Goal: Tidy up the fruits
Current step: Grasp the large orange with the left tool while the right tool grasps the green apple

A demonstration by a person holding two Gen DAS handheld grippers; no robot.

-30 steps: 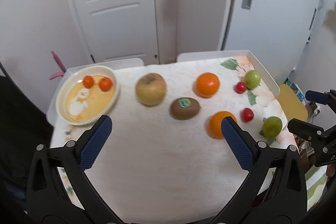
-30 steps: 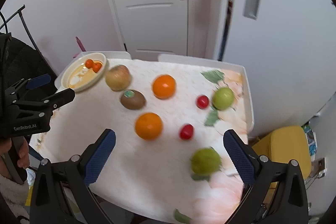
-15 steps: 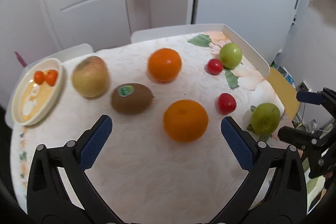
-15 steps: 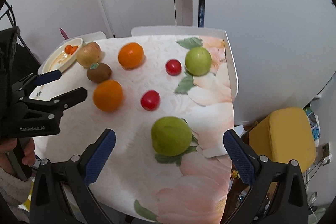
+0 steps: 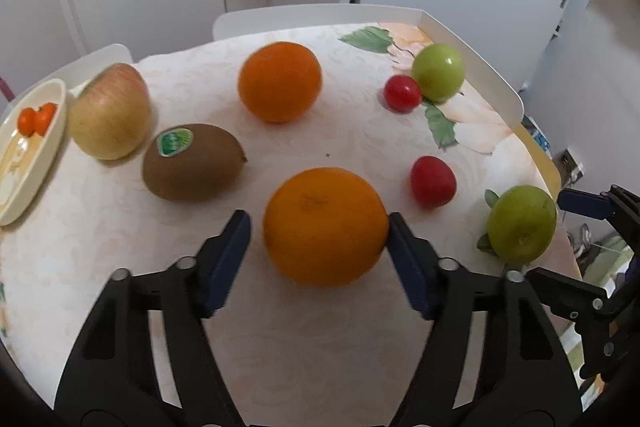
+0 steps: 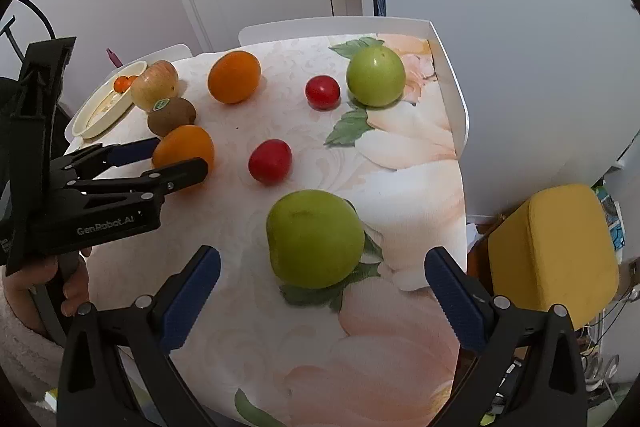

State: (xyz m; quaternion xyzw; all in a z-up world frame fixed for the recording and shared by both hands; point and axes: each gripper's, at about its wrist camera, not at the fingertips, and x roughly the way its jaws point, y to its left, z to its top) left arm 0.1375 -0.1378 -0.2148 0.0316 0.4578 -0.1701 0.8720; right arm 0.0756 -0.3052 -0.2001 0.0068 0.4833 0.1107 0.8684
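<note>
L claw (image 5: 318,227) astride near orange (image 5: 325,226)

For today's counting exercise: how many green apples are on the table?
2. One green apple lies near the table's front edge, between the open right gripper's fingers; the other sits at the far right, beside a small red fruit.

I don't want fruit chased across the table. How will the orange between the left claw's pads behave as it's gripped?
The near orange looks round and firm, so an uneven squeeze may roll it. The left claw is closing; one pad seems to touch, the other shows a gap. Its dimpled peel should grip fairly well.
</note>
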